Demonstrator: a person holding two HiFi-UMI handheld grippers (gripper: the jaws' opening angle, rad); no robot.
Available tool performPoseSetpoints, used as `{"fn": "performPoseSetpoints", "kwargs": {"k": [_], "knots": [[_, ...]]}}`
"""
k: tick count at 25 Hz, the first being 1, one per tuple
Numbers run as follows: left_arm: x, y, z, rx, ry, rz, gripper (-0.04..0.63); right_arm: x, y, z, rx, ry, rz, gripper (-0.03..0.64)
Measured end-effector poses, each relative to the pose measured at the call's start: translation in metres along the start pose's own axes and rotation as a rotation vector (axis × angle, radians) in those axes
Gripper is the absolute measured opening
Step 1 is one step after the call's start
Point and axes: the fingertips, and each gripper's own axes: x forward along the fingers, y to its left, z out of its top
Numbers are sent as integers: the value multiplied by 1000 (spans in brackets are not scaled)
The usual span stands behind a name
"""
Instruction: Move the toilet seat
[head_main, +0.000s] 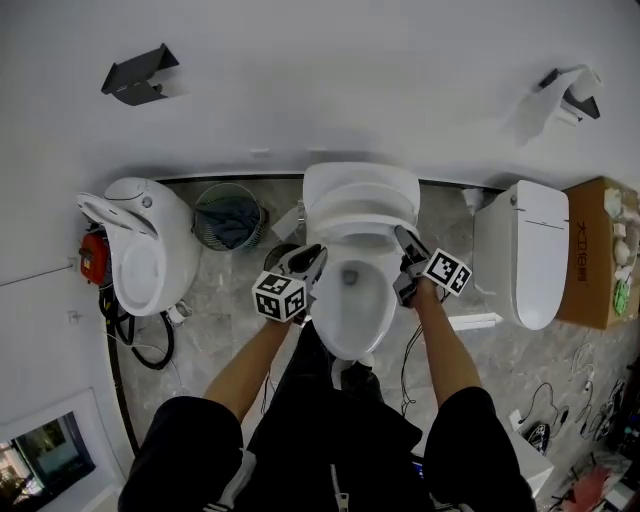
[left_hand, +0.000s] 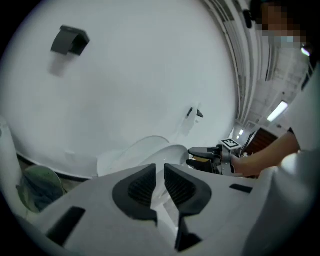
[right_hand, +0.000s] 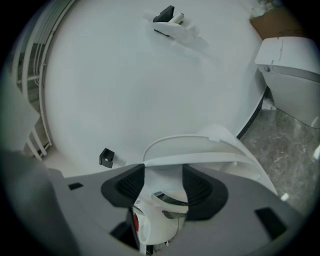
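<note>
The left gripper (head_main: 316, 256) is held nearly closed on nothing. The toilet seat (head_main: 362, 212) stands raised behind the bowl (head_main: 352, 305). It is judged stiff, smooth and hinged, best pinched at its free rim. The right gripper (head_main: 404, 238) is held open, empty.

both arms forward; left gripper (left_hand: 160, 176) nearly closed (narrow gap), right gripper (right_hand: 164, 175) jaws wide apart.

White toilet seat (head_main: 360, 205), white toilet bowl (head_main: 345, 325), grey marbled floor (head_main: 225, 300), black-and-white square markers on left gripper (head_main: 318, 254) and right gripper (head_main: 402, 237), brown cardboard box (head_main: 590, 250).
</note>
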Motion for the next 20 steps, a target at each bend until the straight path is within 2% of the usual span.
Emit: {"fn": "performPoseSetpoints", "kwargs": {"k": [2,5,12,17,20], "knots": [[-10,-2,9,96,-14,23,14,8,-1,7,7,-14,-5,238],[-24,-3,14,159,-16,30,2,20,-3,15,14,-27,-14,233],[-49,6,8,157,5,45,0,41,-11,34,-18,-30,-61,215],[-66,-4,6,149,0,53,0,34,-15,43,-65,-44,-93,193],[-74,-14,8,162,-17,57,0,15,-1,41,-123,-56,-81,132]]}}
